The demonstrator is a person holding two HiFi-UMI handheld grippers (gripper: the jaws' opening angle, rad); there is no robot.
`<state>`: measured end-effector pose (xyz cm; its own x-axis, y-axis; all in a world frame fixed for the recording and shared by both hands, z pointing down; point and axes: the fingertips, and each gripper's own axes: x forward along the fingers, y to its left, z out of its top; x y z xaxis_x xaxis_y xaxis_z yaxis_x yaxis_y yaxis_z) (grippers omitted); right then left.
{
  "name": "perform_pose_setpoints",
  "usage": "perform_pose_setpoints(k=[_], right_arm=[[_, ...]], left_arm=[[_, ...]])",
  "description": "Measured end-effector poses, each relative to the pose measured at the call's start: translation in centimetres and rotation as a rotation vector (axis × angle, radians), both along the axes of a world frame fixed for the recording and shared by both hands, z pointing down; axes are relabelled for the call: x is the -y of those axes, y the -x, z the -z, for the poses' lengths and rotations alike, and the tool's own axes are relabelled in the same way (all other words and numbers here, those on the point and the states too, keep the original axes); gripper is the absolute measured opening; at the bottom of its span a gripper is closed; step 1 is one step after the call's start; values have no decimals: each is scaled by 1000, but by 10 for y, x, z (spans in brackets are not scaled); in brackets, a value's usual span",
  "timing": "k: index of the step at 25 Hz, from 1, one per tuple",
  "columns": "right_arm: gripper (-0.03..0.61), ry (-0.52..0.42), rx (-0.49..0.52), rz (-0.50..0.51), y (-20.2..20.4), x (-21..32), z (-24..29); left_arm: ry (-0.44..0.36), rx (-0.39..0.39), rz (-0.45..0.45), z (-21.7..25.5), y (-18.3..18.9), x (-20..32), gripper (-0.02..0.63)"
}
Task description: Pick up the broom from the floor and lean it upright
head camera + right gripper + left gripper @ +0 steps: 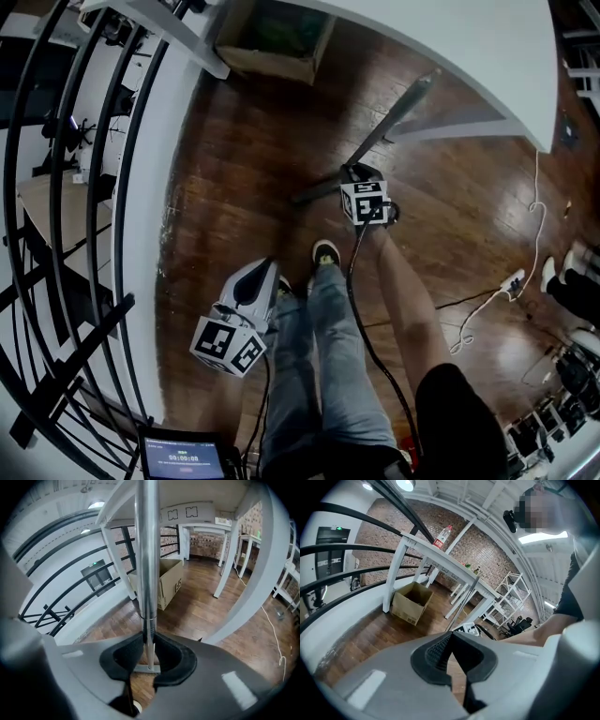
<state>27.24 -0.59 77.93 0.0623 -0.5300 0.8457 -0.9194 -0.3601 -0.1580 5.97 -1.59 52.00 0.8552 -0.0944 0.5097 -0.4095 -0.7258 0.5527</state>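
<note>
The broom's metal pole (394, 117) slants up from near the floor toward the white table's edge, and its low end (298, 199) is just off the wood floor. My right gripper (356, 173) is shut on the pole low down. In the right gripper view the pole (149, 550) rises straight up from between the pads (164, 656), and the flat head (147, 669) shows below them. My left gripper (265, 270) hangs by the person's left leg, away from the broom. Its jaws (450, 637) meet at the tips with nothing between them. In the left gripper view the pole (465, 601) is thin and far.
An open cardboard box (272, 42) stands under the white table (487, 56), close to the table leg (255, 569). A black curved railing (89, 187) and a white ledge run along the left. A white cable with a power strip (511, 281) lies on the floor at right, near another person's shoes (561, 272).
</note>
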Motion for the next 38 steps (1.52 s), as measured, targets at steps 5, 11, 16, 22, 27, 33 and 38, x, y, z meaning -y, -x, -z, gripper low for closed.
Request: perform_pose_setpoints(k=[5, 11, 16, 22, 27, 33, 38], right_arm=[[81, -3, 30, -29, -10, 6, -6], [81, -16, 27, -26, -12, 15, -7], [83, -22, 16, -10, -12, 19, -7], [83, -25, 8, -21, -14, 19, -6], [80, -19, 53, -74, -14, 20, -6], [79, 2, 104, -114, -5, 14, -7], [79, 4, 146, -126, -2, 15, -10]], left_arm=[[4, 9, 1, -4, -3, 1, 15], [20, 23, 7, -10, 0, 2, 15], [23, 23, 8, -12, 1, 4, 15], [16, 8, 12, -12, 1, 5, 15], [18, 11, 14, -12, 0, 6, 15], [18, 8, 9, -6, -5, 3, 16], [14, 8, 10, -4, -7, 4, 15]])
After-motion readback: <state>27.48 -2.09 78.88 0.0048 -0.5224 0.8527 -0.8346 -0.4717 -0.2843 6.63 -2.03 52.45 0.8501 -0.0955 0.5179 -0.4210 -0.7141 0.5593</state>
